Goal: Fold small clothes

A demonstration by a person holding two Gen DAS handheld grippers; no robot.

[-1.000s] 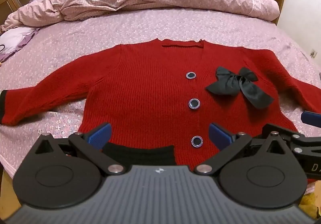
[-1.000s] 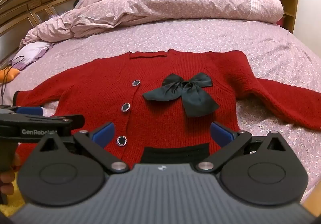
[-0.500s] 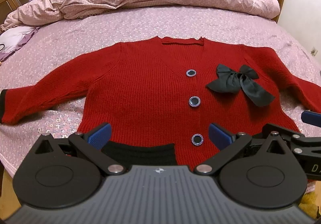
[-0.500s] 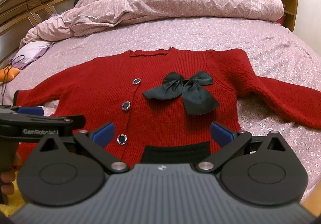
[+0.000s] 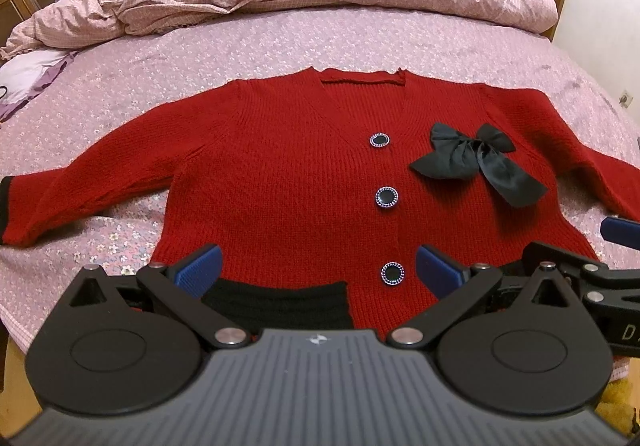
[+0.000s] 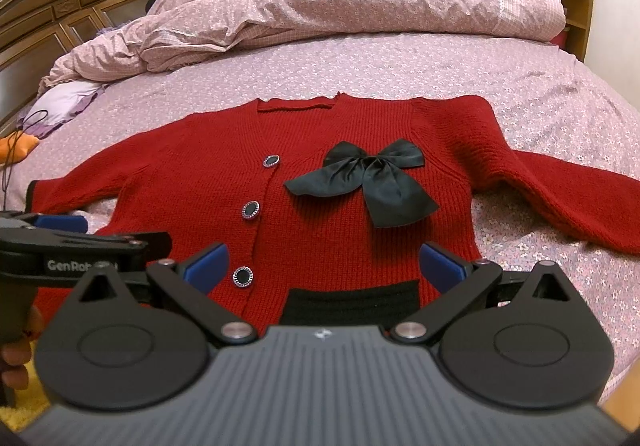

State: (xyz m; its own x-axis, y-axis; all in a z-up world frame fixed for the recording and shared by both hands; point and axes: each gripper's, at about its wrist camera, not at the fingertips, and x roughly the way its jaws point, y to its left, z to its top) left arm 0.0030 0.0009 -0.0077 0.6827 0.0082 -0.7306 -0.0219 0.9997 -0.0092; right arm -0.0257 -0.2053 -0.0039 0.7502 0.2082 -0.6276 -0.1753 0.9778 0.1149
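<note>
While both tools hover at the near edge of the bed, the left hand-held gripper (image 5: 316, 266) has its blue-padded fingers spread wide apart, holding nothing, above the black hem band (image 5: 276, 302) of the red cardigan (image 5: 280, 174). The right hand-held gripper (image 6: 324, 264) is likewise spread wide and empty, poised over the hem on the other side of the button line. Each tool shows at the edge of the other's view.

The cardigan lies flat and face up on the pink floral bedsheet (image 5: 240, 46), neckline pointing away, both sleeves stretched out sideways. Three dark round buttons (image 5: 386, 197) run down its front, and a black satin bow (image 6: 366, 178) rests on the chest beside them. Beyond the cardigan a crumpled pink duvet (image 6: 320, 6) is heaped across the far part of the bed, against a wooden headboard (image 6: 60, 14).
</note>
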